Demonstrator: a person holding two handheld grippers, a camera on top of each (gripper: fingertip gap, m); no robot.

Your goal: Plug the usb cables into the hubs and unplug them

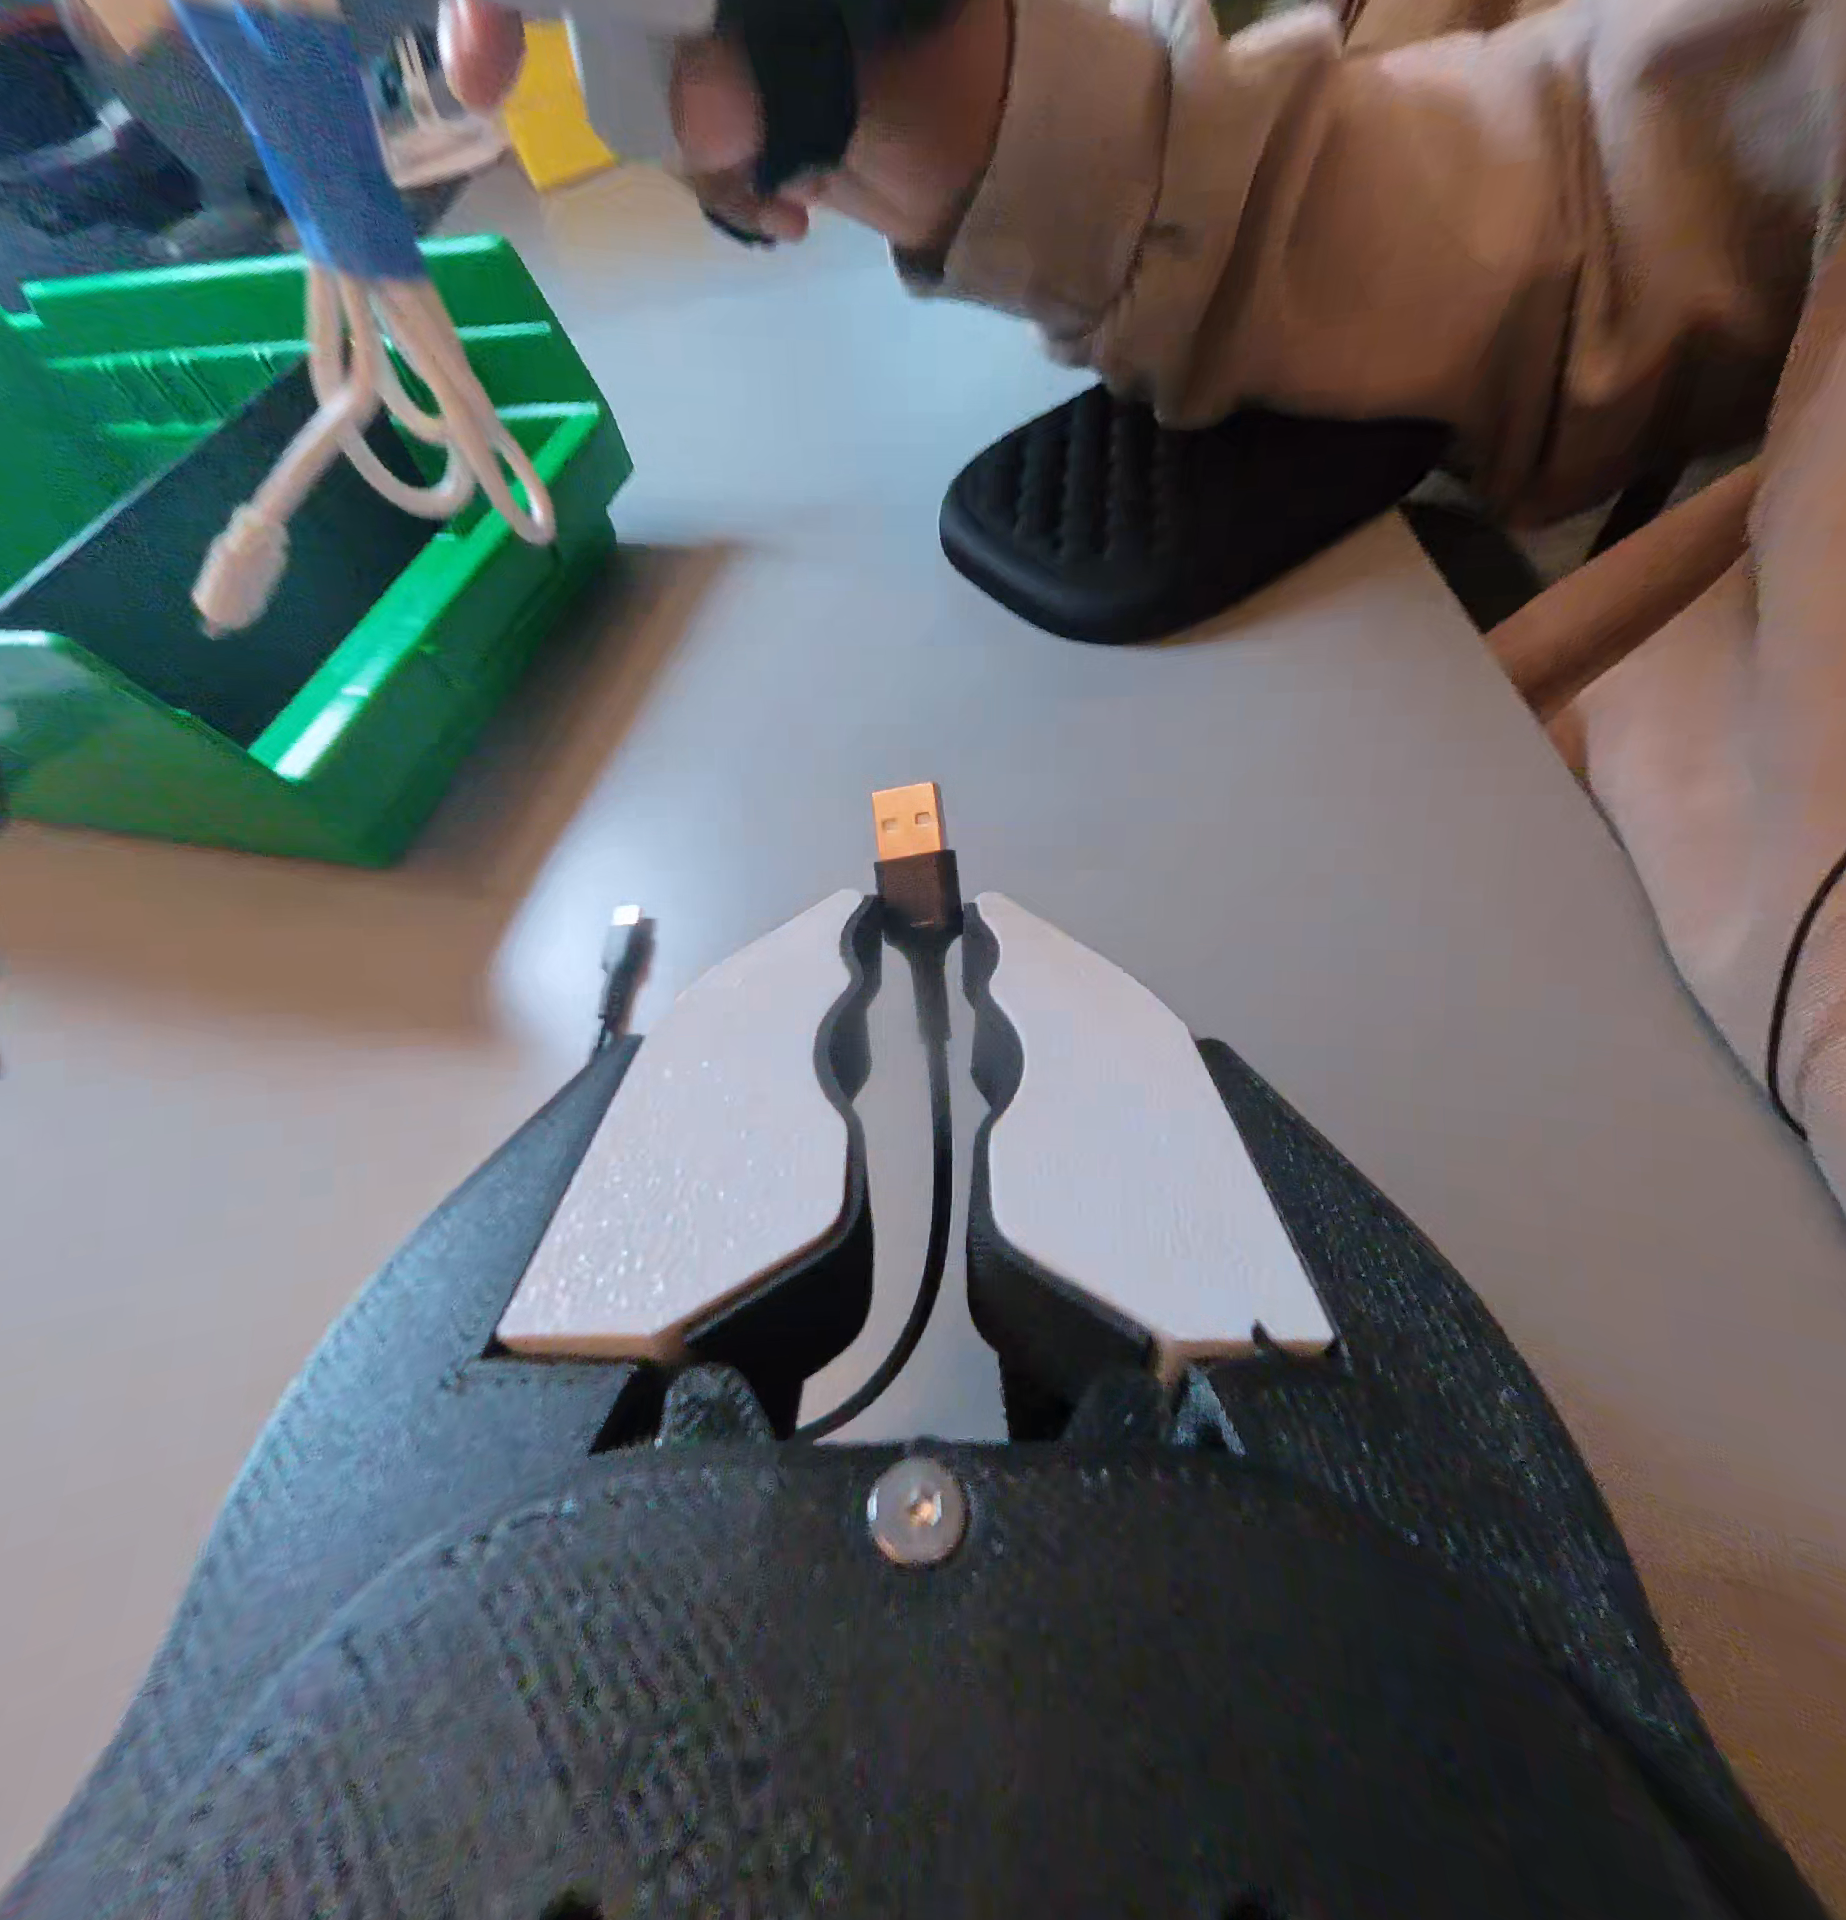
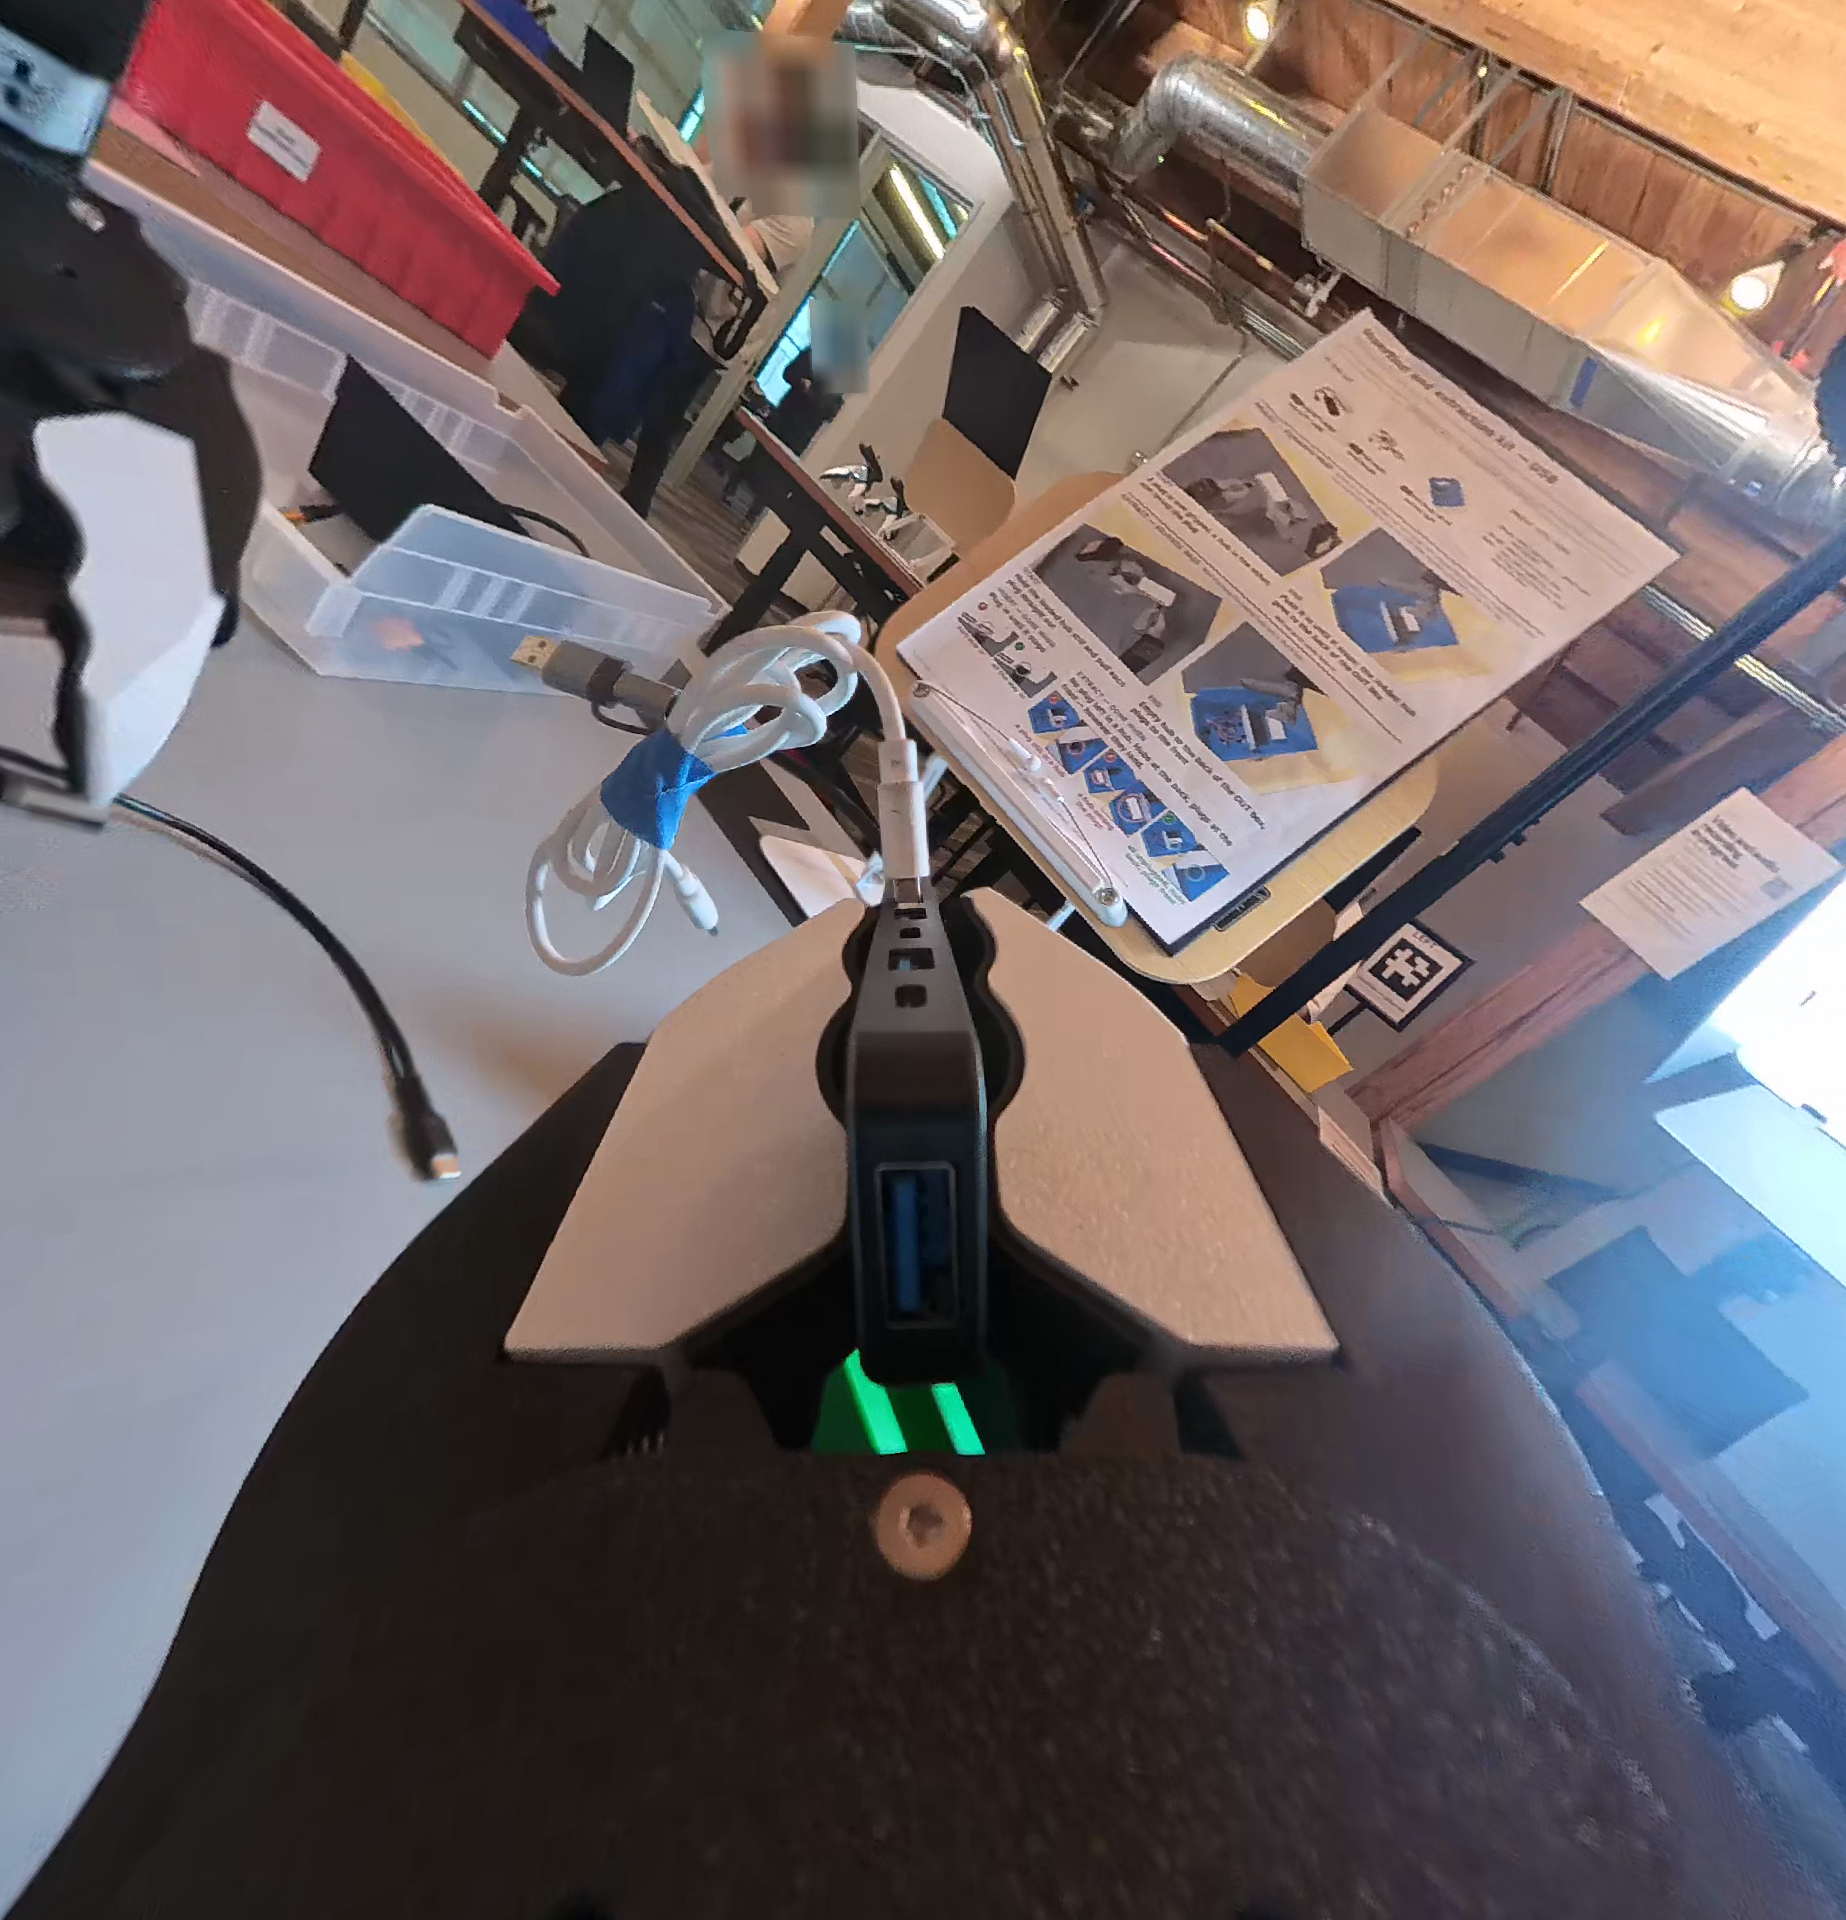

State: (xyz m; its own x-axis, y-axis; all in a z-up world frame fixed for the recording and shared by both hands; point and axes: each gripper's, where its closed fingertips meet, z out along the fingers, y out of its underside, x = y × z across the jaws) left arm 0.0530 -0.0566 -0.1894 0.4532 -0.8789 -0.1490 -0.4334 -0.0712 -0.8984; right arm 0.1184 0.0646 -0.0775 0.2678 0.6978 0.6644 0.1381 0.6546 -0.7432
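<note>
My left gripper [image 1: 914, 904] is shut on the black plug of a black USB cable [image 1: 911, 873]. Its metal connector sticks out forward above the grey table [image 1: 1158, 935]. The cable's small other end [image 1: 628, 935] hangs to the left of the fingers. My right gripper [image 2: 914, 904] is shut on a black USB hub [image 2: 914, 1101], raised and tilted, with a blue port facing the camera. A white cable [image 2: 903, 800] is plugged into the hub's far end. Its coil, bound with blue tape [image 2: 659, 790], dangles; in the left wrist view the coil [image 1: 379, 436] hangs over the green bin [image 1: 410, 727].
A person's sleeve [image 1: 1418, 239] and a black armrest [image 1: 1158, 520] are at the table's right edge. In the right wrist view, the left gripper [image 2: 88, 520] shows at the upper left. A clear bin [image 2: 483, 613], a red bin [image 2: 327, 156] and an instruction sheet [image 2: 1262, 644] stand beyond. Left tips to right tips: about 20 cm.
</note>
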